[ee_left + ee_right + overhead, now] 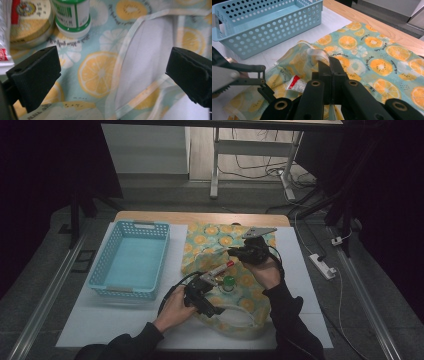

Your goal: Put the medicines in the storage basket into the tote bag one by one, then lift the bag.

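Two grippers work a fruit-print bag (235,270) mid-table beside a blue basket (131,260): the right gripper (329,61) pinches the bag's strap (318,53), while the left gripper (112,72) hovers, jaws apart, near a green bottle (72,16).

Small cursive lettering is printed on the citrus-patterned cloth (372,50), too blurred to read. At upper left of the left gripper view, the green-and-white bottle (72,16) and round tin (27,22) carry labels, also illegible.
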